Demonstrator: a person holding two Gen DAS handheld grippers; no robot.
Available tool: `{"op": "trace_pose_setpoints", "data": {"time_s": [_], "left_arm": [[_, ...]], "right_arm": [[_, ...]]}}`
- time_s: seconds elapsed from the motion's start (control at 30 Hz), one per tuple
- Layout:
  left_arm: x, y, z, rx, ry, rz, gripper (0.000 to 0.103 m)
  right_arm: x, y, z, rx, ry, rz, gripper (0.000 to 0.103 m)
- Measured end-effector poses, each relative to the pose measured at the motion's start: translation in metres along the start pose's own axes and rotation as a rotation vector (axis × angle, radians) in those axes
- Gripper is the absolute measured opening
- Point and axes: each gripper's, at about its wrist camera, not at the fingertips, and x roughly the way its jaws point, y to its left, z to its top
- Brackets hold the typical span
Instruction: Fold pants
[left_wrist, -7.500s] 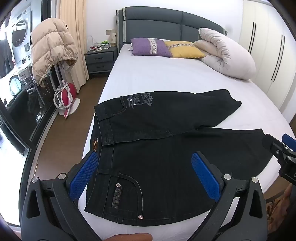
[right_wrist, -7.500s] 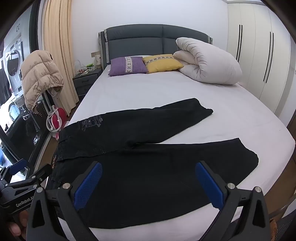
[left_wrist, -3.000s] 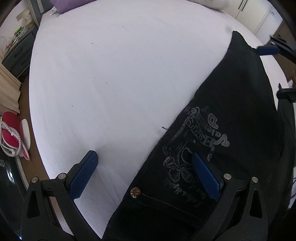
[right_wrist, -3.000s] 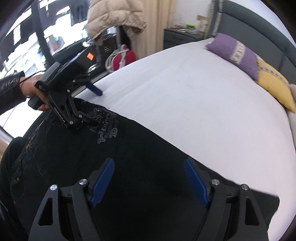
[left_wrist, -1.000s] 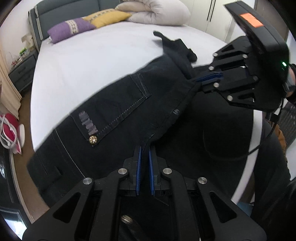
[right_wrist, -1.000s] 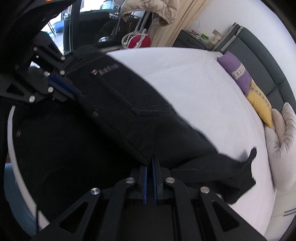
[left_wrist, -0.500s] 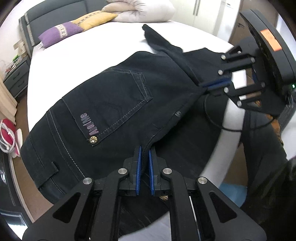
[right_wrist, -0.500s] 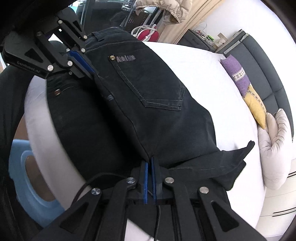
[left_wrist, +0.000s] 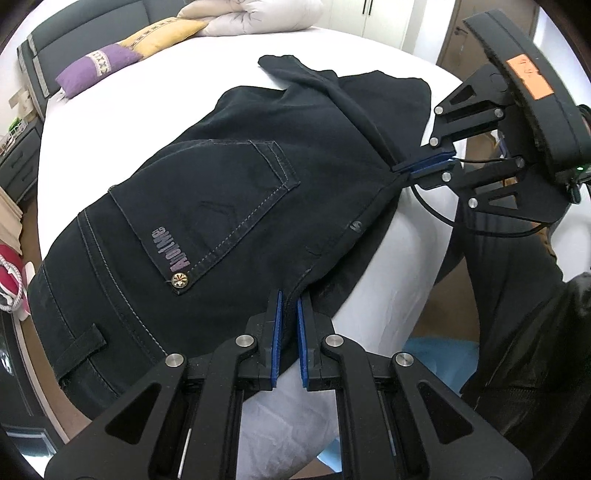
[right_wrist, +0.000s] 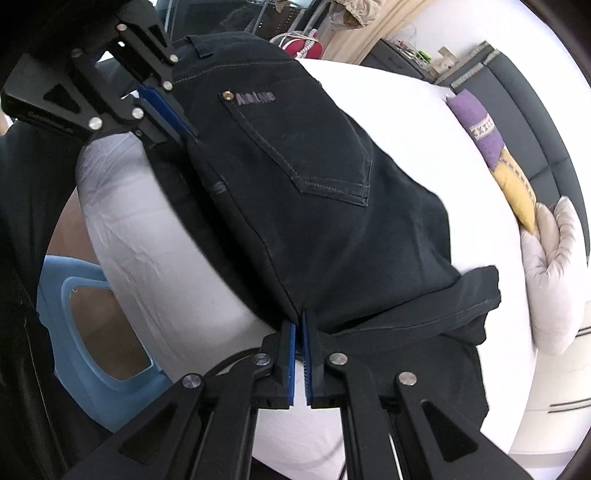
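Quick update from my end: both claws are clamped on the pants right now, and the big change from a second ago is that the fabric has stopped swinging. The far leg that I carried over is down on top of the near one, back pocket facing up, so the lengthwise fold looks basically done.

Closest to me, the left gripper has its blue pads pressed together on the folded edge near the seat, right at the near edge of the bed. That edge runs away to the right up to the right gripper, which is pinching the same edge further down the leg. From the right wrist view it's the same: right gripper pinched on the fold line, left gripper further off at the waist end.

Further back, the hem sticks out crooked toward the pillows. I'd guess that needs straightening before the crosswise fold.
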Motion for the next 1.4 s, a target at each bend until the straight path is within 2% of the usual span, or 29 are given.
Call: {"op": "trace_pose_setpoints", "data": {"time_s": [0.17, 0.23, 0.33, 0.53, 0.63, 0.77, 0.9, 1.0, 1.07, 1.13, 1.17, 1.2, 1.27, 1.33, 1.4], "left_arm": [[0.003, -0.002, 0.000, -0.007, 0.003, 0.008, 0.007], [0.011, 0.001, -0.007, -0.021, 0.004, 0.009, 0.011], [0.013, 0.003, -0.011, -0.043, -0.009, 0.014, 0.012], [-0.012, 0.015, -0.017, -0.111, -0.016, -0.047, 0.017], [-0.030, 0.022, -0.015, -0.129, -0.042, -0.049, 0.017], [-0.039, 0.030, 0.004, -0.176, -0.097, -0.047, 0.017], [-0.023, 0.028, 0.043, -0.218, -0.170, -0.066, 0.017], [0.001, 0.027, 0.064, -0.240, -0.161, -0.055, 0.017], [0.031, 0.028, 0.067, -0.254, -0.085, -0.018, 0.017], [0.055, 0.033, 0.057, -0.302, -0.029, -0.032, 0.017], [0.055, 0.034, 0.050, -0.317, -0.049, -0.040, 0.017], [0.054, 0.037, 0.046, -0.336, -0.063, -0.048, 0.017], [0.052, 0.040, 0.044, -0.361, -0.065, -0.059, 0.017], [0.054, 0.041, 0.043, -0.364, -0.064, -0.056, 0.017], [0.057, 0.041, 0.042, -0.359, -0.062, -0.045, 0.017]], "right_arm": [[0.004, 0.006, -0.002, 0.015, 0.002, -0.021, 0.005], [0.004, 0.012, -0.009, 0.032, 0.002, -0.020, 0.005], [0.015, 0.021, -0.011, 0.034, 0.013, -0.036, 0.005], [0.015, 0.031, -0.017, 0.084, 0.000, -0.053, 0.007], [0.015, 0.033, -0.019, 0.099, -0.010, -0.058, 0.008], [0.016, 0.034, -0.021, 0.126, -0.023, -0.067, 0.008], [0.014, 0.034, -0.024, 0.146, -0.037, -0.076, 0.008], [0.013, 0.031, -0.027, 0.169, -0.048, -0.067, 0.009], [0.012, 0.029, -0.029, 0.194, -0.060, -0.061, 0.009], [0.009, 0.026, -0.032, 0.223, -0.076, -0.056, 0.012], [0.007, 0.023, -0.034, 0.244, -0.084, -0.045, 0.021], [0.003, 0.016, -0.039, 0.287, -0.100, -0.015, 0.036], [-0.007, 0.001, -0.047, 0.375, -0.140, 0.070, 0.052], [-0.020, -0.033, -0.061, 0.541, -0.224, 0.192, 0.054], [-0.026, -0.075, -0.078, 0.730, -0.289, 0.273, 0.056]]}}
